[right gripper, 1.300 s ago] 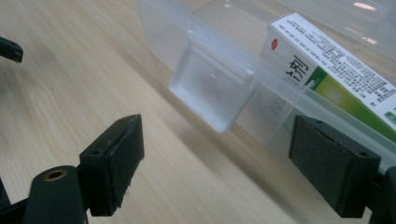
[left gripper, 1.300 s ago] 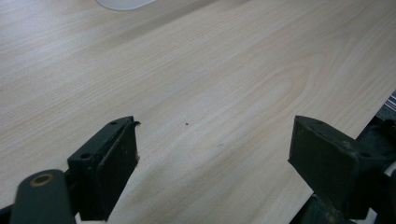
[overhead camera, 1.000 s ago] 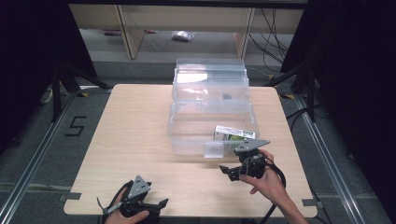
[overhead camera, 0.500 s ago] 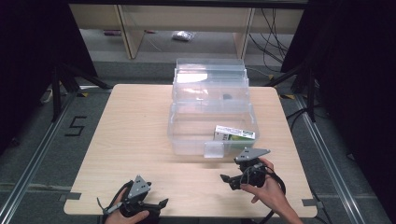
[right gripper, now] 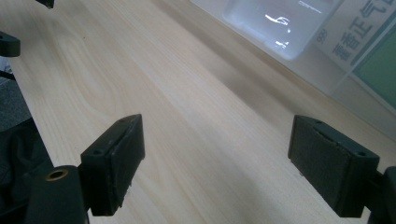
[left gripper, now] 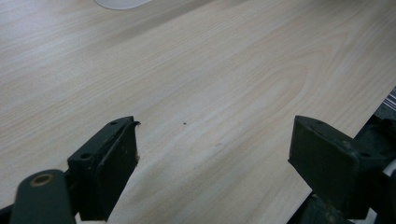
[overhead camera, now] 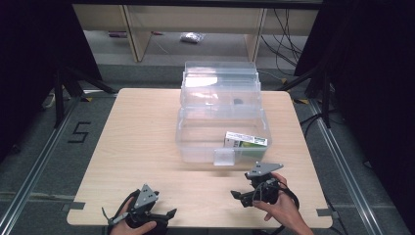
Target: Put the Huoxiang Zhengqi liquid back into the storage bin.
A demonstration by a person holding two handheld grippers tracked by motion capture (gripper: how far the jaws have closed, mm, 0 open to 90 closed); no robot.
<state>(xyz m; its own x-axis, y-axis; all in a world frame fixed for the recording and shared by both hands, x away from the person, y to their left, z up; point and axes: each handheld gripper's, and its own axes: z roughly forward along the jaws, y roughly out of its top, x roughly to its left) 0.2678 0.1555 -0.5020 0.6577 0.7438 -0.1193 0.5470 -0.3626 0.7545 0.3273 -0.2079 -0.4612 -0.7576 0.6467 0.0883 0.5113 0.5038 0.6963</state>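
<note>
The right gripper [overhead camera: 243,198] has its two black jaws spread wide apart, and between them I see nothing but bare wood. In the right gripper view the same gripper [right gripper: 217,161] looks low along the table [right gripper: 154,116], with the front wall of the clear box [right gripper: 299,42] just ahead and a little to the side. Through this wall the white and green carton [right gripper: 369,51] shows, with printed characters on it.

The left gripper [overhead camera: 165,214] also stands open and holds nothing. In the left gripper view its jaws [left gripper: 215,158] frame only the light wood, and a small dark speck [left gripper: 185,123] lies on the surface between them.

From the high view, both grippers are near the front edge of the table [overhead camera: 137,142], each in one hand of the person, well apart from each other. The right hand [overhead camera: 281,208] is near the front wall of the clear box [overhead camera: 195,142], not touching it. The carton [overhead camera: 246,140] lies flat inside the box, in its front right part. The transparent lid [overhead camera: 220,88] stands up behind the box. Behind the table there are wooden shelves [overhead camera: 195,24].
</note>
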